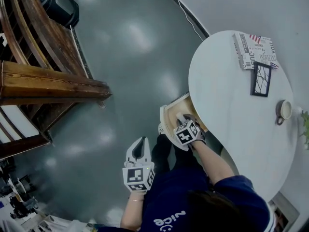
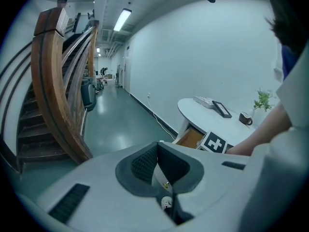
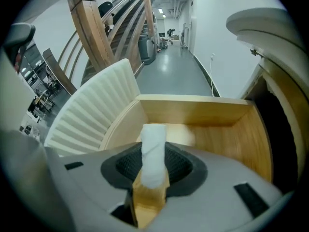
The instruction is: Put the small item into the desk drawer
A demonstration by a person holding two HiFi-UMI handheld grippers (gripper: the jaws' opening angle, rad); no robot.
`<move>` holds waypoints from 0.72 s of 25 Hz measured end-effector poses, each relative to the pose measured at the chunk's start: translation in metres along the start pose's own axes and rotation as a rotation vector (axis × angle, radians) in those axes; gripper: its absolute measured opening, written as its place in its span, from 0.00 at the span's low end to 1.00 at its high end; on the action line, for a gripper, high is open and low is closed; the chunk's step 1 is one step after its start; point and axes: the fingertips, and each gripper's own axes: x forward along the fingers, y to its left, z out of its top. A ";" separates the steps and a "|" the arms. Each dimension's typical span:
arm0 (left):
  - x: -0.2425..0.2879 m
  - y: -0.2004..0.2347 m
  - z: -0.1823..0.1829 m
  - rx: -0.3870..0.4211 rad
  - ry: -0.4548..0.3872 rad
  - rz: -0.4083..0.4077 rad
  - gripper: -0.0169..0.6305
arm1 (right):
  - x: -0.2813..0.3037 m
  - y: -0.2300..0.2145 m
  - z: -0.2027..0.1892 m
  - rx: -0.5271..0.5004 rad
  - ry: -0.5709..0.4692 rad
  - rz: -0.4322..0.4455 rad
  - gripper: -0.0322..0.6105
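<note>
The desk drawer (image 3: 203, 129) stands pulled open under the white round table (image 1: 231, 105); its wooden inside shows bare in the right gripper view. My right gripper (image 3: 153, 170) hangs over the open drawer (image 1: 171, 115), shut on the small item (image 3: 153, 153), a white wrapped roll with a tan lower part standing up between the jaws. My left gripper (image 1: 139, 151) hangs lower left over the grey floor, away from the desk, its jaws shut with nothing between them (image 2: 161, 170).
On the table lie a printed box (image 1: 251, 50), a black picture frame (image 1: 261, 79) and a cup (image 1: 284, 111). A wooden staircase (image 1: 43, 76) rises at the left. The drawer's ribbed white front (image 3: 91, 115) stands at the left of the opening.
</note>
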 end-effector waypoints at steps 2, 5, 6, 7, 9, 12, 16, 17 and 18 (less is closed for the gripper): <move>0.000 0.002 -0.004 -0.003 0.008 0.004 0.03 | 0.007 -0.003 0.001 0.007 0.007 0.003 0.26; -0.001 0.006 -0.012 -0.001 0.022 0.007 0.03 | 0.019 -0.003 0.001 0.001 0.027 0.018 0.26; -0.001 0.007 -0.016 -0.002 0.028 0.008 0.03 | 0.023 -0.004 0.001 -0.006 0.032 0.021 0.26; 0.000 0.008 -0.018 -0.005 0.032 0.011 0.03 | 0.027 -0.005 0.002 -0.013 0.036 0.021 0.26; 0.000 0.008 -0.022 -0.010 0.037 0.018 0.03 | 0.033 -0.008 0.002 -0.025 0.044 0.018 0.26; -0.001 0.010 -0.024 -0.010 0.041 0.024 0.03 | 0.041 -0.011 0.001 -0.038 0.056 0.012 0.26; -0.001 0.012 -0.028 -0.011 0.046 0.034 0.03 | 0.052 -0.012 -0.005 -0.064 0.086 0.021 0.26; -0.001 0.013 -0.029 -0.011 0.048 0.037 0.03 | 0.054 -0.012 -0.007 -0.072 0.096 0.024 0.26; -0.002 0.013 -0.030 -0.012 0.050 0.040 0.03 | 0.057 -0.011 -0.009 -0.076 0.104 0.027 0.26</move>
